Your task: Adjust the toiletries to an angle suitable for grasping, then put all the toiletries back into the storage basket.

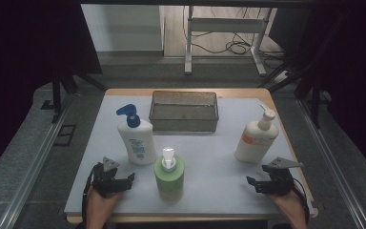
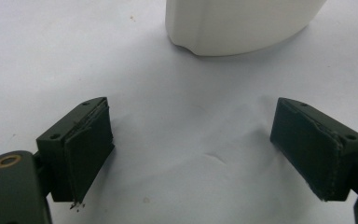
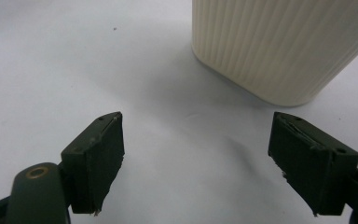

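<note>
While upright | white bottle (image 1: 136,137), blue pump | cream bottle (image 1: 256,138), ribbed

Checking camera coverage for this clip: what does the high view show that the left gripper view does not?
High view alone: the green bottle, the cream bottle, the wire basket, the right gripper, both forearms, and the blue pump on the white bottle. Left gripper view alone: the pads close up, jaws wide apart with nothing between them, and a few crumbs by one pad. Both: the left gripper, open, the white bottle's base just ahead of it, not touching, and the white mat.
</note>
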The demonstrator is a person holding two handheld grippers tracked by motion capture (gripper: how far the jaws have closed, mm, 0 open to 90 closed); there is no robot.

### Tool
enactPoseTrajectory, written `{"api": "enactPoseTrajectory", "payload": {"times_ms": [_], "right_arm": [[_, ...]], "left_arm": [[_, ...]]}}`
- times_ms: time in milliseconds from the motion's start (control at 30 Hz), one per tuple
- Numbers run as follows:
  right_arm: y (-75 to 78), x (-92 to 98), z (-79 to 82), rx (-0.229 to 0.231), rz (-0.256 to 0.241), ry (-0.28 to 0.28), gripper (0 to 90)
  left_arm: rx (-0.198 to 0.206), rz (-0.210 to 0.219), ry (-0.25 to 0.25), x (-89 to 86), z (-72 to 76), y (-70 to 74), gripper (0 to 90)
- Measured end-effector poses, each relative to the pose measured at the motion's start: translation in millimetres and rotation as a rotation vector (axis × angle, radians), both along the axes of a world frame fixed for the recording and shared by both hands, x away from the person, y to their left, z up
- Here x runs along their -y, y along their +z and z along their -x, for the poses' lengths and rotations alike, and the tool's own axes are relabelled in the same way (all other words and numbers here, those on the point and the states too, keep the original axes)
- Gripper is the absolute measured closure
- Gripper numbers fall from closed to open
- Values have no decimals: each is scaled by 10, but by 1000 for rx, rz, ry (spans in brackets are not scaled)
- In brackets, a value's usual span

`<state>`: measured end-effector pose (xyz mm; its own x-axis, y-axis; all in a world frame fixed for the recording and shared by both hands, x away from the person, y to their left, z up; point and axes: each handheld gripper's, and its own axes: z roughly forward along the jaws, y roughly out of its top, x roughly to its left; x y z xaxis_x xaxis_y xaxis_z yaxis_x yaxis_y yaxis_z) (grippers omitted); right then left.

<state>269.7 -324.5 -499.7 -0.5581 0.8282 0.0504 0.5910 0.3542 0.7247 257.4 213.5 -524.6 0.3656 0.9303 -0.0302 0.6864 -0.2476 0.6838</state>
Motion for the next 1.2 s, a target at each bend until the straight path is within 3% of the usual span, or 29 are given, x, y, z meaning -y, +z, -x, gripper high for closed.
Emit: {"api": "enactPoseTrajectory", "payload": {"times_ms": [333,500,767,1200], "right_arm": [[70,53,-65,-13,7,19,220],[117,123,-89,20,6,2,375],[119,254,-136,20,-19,-57,517],[86,390,-265,-9,42,-112,823]], "left_arm": [[1,1,1,1,2,-1,123],[2,1,1,1,2,-2,124],[2,1,2,1,3,-2,123],[3,1,2,1,3,-2,124]]}}
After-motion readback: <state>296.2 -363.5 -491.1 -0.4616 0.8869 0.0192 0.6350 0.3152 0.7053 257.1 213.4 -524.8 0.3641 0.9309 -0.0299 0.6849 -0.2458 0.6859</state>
